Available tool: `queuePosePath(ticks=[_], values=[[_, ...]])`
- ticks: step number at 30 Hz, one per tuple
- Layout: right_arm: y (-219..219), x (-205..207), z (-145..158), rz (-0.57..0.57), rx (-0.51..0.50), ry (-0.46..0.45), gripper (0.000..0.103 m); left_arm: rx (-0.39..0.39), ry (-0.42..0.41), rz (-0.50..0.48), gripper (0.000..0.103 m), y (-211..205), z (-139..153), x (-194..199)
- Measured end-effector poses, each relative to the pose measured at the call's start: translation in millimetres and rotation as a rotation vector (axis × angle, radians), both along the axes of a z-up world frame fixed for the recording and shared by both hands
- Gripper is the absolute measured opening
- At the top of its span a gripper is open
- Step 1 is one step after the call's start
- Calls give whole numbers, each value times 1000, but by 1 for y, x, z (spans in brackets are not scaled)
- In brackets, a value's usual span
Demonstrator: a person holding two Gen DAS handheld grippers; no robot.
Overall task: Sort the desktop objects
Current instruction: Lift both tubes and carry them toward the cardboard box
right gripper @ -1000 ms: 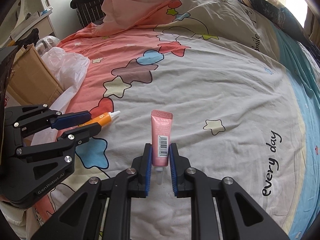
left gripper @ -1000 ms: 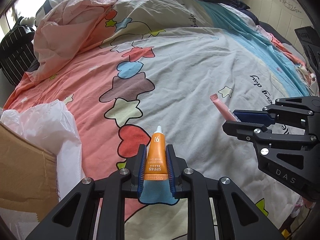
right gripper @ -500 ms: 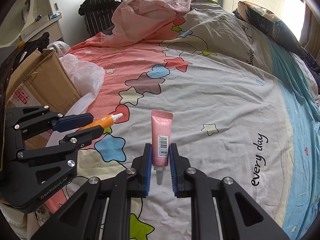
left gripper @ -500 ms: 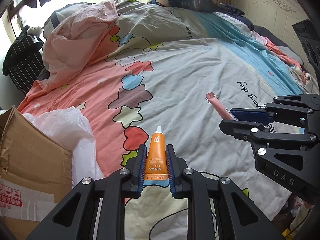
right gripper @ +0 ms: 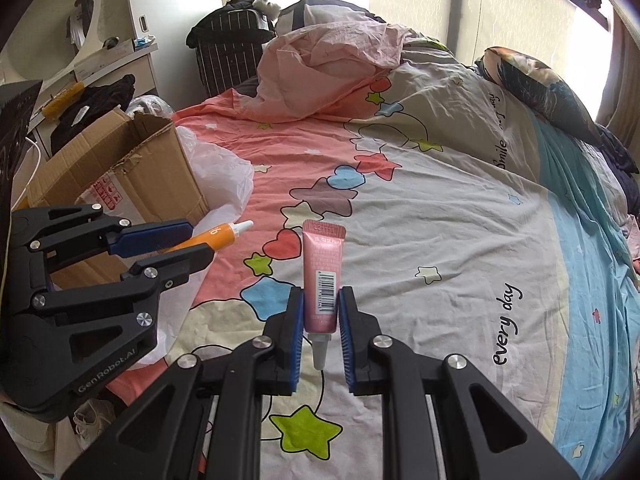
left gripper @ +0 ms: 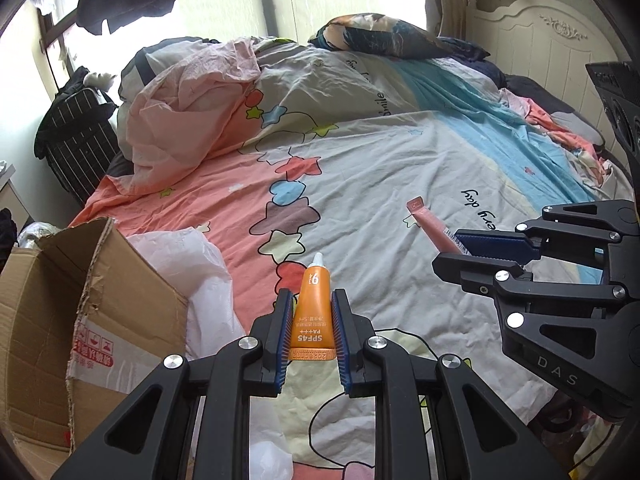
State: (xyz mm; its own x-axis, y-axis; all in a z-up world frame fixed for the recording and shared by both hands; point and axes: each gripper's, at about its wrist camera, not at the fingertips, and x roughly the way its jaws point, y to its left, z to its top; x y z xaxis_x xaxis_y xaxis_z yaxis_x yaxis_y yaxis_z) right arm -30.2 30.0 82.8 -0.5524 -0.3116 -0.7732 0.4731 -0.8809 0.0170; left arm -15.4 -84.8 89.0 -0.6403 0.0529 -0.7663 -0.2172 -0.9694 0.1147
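We see the left gripper pinching an orange sunscreen tube and the right gripper pinching a pink tube above the bed's near edge

We see our left gripper clamped on an orange tube, its white tip pointing away over the bed. At right, our right gripper grips a pink tube. A cardboard box sits at left, with a white bag touching its side.
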Motion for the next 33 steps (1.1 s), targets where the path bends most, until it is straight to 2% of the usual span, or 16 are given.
queuePosePath(ticks=[19, 33], values=[[-48, 33, 33, 107, -16, 56, 16, -14, 96, 92, 20, -38, 47, 41], [-89, 43, 46, 186, -32, 72, 16, -6, 116, 183, 20, -84, 57, 57]])
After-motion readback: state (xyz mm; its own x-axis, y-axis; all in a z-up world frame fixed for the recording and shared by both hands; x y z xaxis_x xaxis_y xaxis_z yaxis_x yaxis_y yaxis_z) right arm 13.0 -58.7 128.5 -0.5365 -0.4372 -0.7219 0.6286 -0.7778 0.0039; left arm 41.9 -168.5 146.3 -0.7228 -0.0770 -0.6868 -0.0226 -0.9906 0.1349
